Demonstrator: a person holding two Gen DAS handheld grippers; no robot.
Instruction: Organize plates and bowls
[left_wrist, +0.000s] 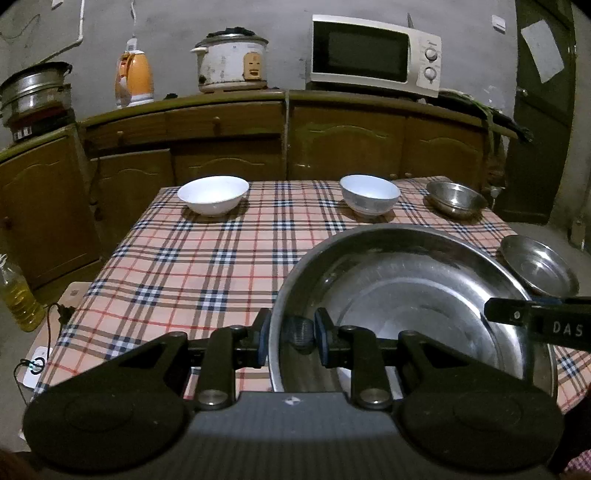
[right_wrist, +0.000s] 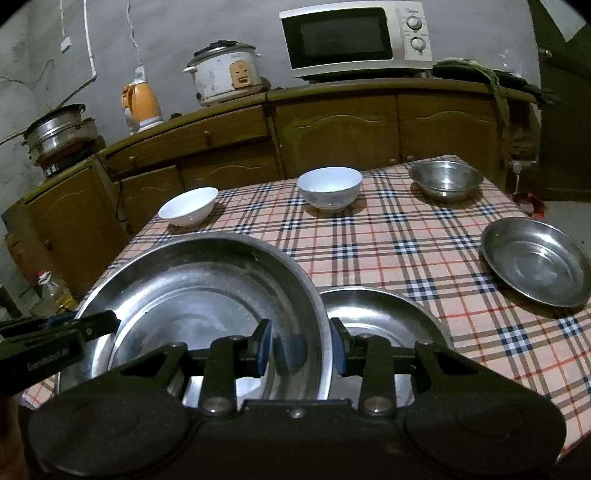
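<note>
Nearest to you, both claws clamp the same large steel basin (left_wrist: 413, 295). Your left claw (left_wrist: 291, 338) pinches its near-left rim, one blue pad outside the wall and one inside. Your right claw (right_wrist: 303, 347) grips the basin's right rim the same way, its jaws set a little wider around the wall. In the left wrist view, the tip of the right claw shows over the basin's right side.

Just right of the basin, partly under its rim in the right wrist view, sits a steel plate (right_wrist: 376, 314) on the checked cloth of the bench (right_wrist: 388, 243). Whether the basin touches it, you cannot tell.

Further right, near the bench's edge, lies a second shallow steel plate (right_wrist: 535, 262) — well apart from the basin.

Along the far edge of the bench stand three bowls in a row: a white bowl (left_wrist: 213, 194) at the left, a second white bowl (left_wrist: 369, 194) in the middle, and a small steel bowl (left_wrist: 456, 199) at the right corner.

Beyond the bench runs a wooden cabinet (left_wrist: 343, 136) carrying a metal pot (left_wrist: 35, 88), an orange kettle (left_wrist: 135, 79), a rice cooker (left_wrist: 231, 62) and a microwave (left_wrist: 375, 55). A bottle of oil (left_wrist: 16, 291) stands on the floor at the left.
</note>
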